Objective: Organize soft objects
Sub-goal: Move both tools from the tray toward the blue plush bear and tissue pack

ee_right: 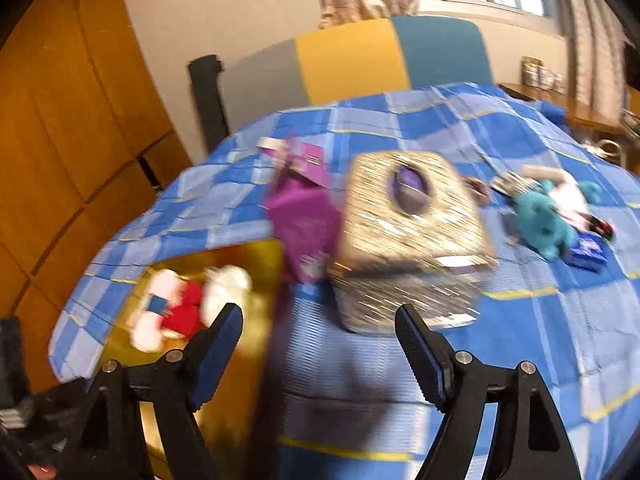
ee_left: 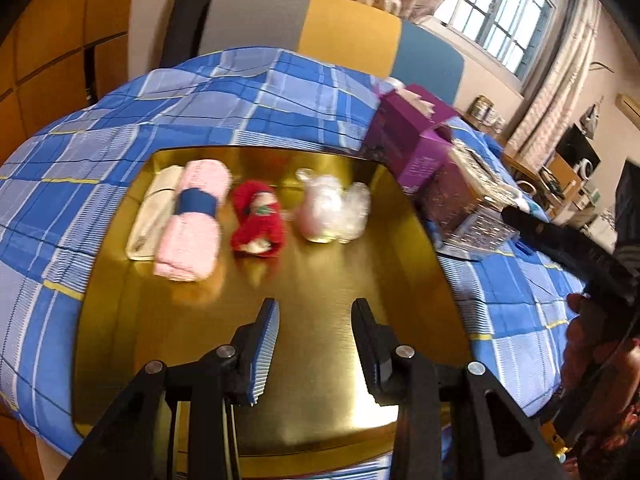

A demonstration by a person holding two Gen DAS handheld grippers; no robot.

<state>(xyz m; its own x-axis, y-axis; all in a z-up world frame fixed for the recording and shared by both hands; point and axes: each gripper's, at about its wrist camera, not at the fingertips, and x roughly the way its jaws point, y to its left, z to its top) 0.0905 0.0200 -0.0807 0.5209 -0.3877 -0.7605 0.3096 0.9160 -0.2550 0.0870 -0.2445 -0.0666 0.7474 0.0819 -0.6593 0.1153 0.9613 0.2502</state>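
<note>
A gold tray [ee_left: 320, 380] lies on a blue plaid cloth. On it, in a row, lie a cream pouch [ee_left: 154, 216], a pink rolled towel [ee_left: 194, 222] with a blue band, a red soft toy [ee_left: 258, 218] and a plastic-wrapped pink item [ee_left: 332, 210]. My left gripper [ee_left: 316, 320] is open and empty above the tray's near half. My right gripper [ee_right: 318, 332] is open and empty above the cloth. A teal plush toy [ee_right: 548, 220] and a pink soft item [ee_right: 568, 196] lie on the cloth at the far right. The tray [ee_right: 244, 336] and red toy [ee_right: 186, 314] show at the right wrist view's left.
A glittery tissue box [ee_right: 408, 240] and an open purple box [ee_right: 304, 216] stand on the cloth beside the tray; both also show in the left wrist view: the tissue box [ee_left: 468, 200], the purple box [ee_left: 412, 136]. A small blue packet [ee_right: 588, 254] lies by the teal plush. A multicoloured headboard [ee_left: 344, 32] stands behind.
</note>
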